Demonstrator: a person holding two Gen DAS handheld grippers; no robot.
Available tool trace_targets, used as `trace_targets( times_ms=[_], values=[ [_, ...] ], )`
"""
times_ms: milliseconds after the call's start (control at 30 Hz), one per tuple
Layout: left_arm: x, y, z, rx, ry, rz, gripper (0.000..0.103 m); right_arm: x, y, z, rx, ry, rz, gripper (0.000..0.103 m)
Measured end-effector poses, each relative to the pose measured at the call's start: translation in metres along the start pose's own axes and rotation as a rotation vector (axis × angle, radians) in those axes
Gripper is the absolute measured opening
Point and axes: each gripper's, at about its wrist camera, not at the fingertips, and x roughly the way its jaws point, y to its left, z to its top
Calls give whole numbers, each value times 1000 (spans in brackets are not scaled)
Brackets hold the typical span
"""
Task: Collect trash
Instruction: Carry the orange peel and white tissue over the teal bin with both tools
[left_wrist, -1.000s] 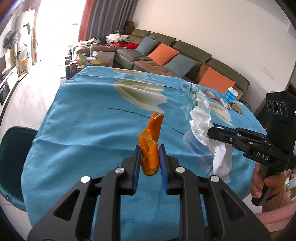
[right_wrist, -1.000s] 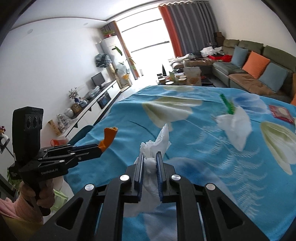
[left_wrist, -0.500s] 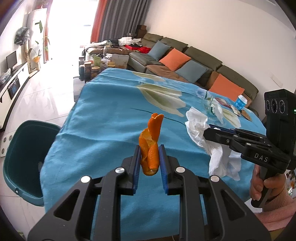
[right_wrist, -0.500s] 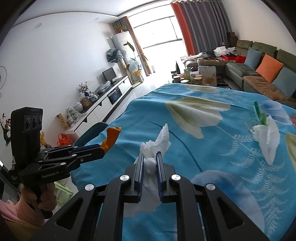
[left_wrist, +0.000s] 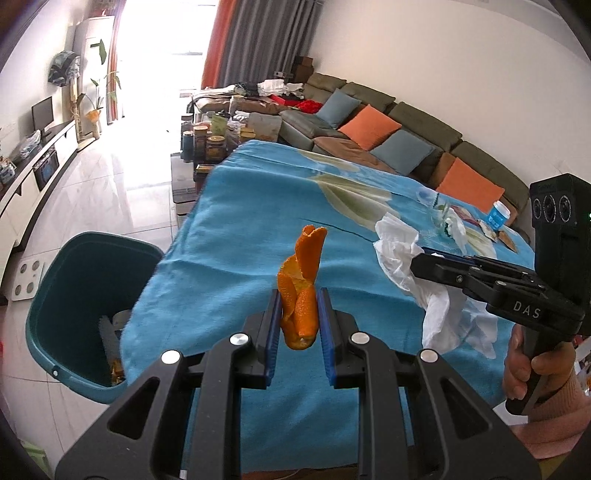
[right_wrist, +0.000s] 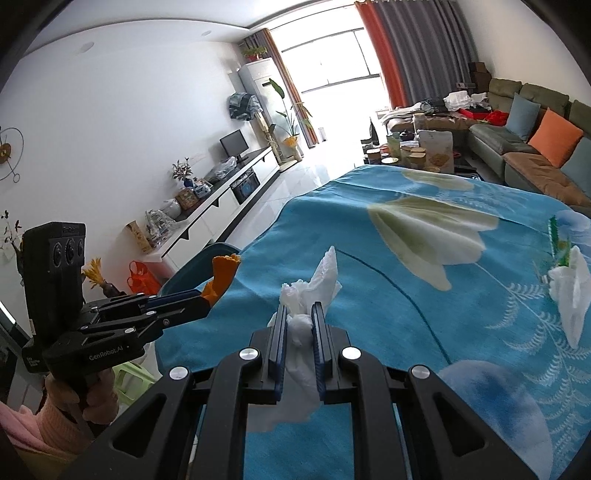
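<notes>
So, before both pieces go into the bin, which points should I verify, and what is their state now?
1. Orange peel clamped in the left gripper: ok.
2. White tissue clamped in the right gripper: ok.
3. Teal bin open, with room inside: ok.
4. Left gripper above the bin opening: not ok, it is over the blue tablecloth edge.
5. Right gripper above the bin: not ok, it is farther from the bin.
6. Tissue's hanging tail free of the cloth: cannot tell.
</notes>
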Motion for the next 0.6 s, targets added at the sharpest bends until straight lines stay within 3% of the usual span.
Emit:
trace_targets(
  times_ms=[600],
  values=[
    [-19,29,-7,-48,-26,68,20,19,20,6,-36,24,40,12]
  ],
)
